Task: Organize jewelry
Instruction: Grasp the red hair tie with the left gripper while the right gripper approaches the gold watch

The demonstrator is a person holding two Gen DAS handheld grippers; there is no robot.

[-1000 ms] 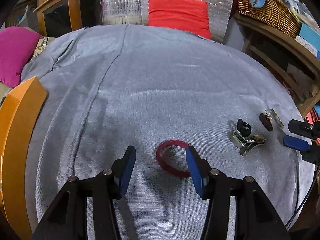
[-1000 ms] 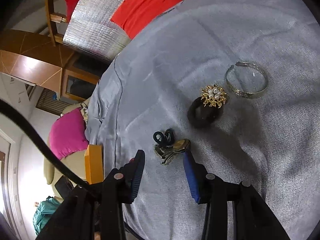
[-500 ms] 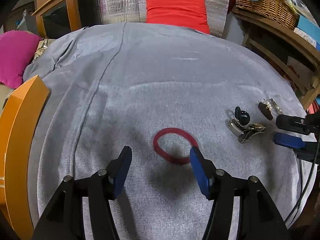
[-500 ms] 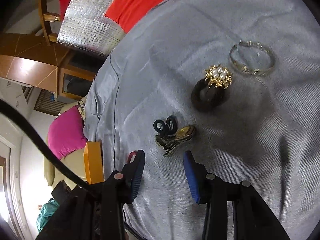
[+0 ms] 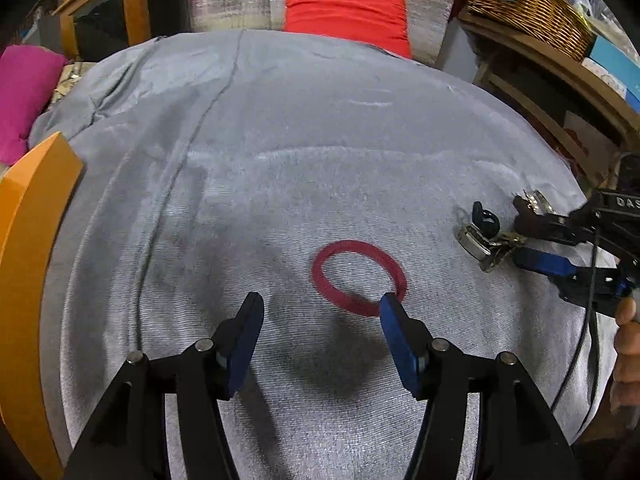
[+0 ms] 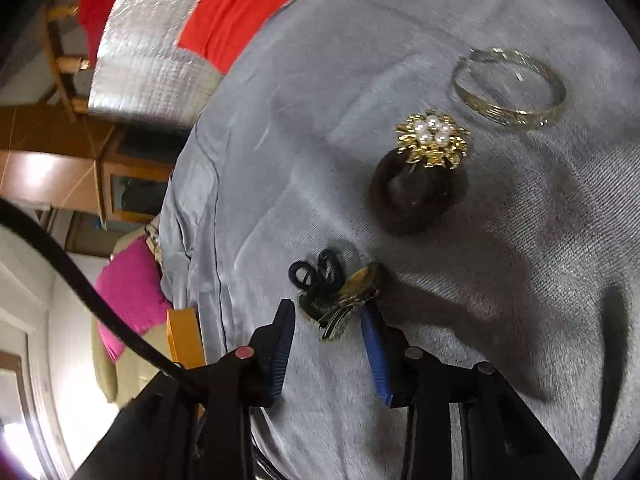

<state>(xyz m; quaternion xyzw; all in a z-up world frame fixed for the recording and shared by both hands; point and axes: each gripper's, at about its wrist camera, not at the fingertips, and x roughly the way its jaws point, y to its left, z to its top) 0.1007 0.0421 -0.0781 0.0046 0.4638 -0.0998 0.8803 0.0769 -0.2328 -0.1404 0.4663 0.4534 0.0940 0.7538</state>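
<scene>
A red ring-shaped bangle [image 5: 359,277] lies flat on the grey cloth, just ahead of my open, empty left gripper [image 5: 322,310]; its right fingertip [image 5: 390,308] overlaps the bangle's near rim. My right gripper [image 6: 328,320] is open, its fingers on either side of a metal clip with a black loop [image 6: 334,296]. That clip also shows in the left wrist view [image 5: 482,236], where the right gripper [image 5: 532,246] reaches in from the right. Beyond lie a dark band with a gold pearl flower [image 6: 420,176] and a thin gold bangle [image 6: 510,86].
The grey cloth [image 5: 280,140] covers a round table. An orange chair back [image 5: 28,240] stands at its left edge. A wicker basket [image 5: 524,4] sits on a wooden shelf at the back right. A red cushion [image 5: 346,10] and a pink cushion [image 5: 24,92] lie behind.
My left gripper has drawn back from the red bangle and stays open. My right gripper has moved forward so the metal clip now sits between its fingers.
</scene>
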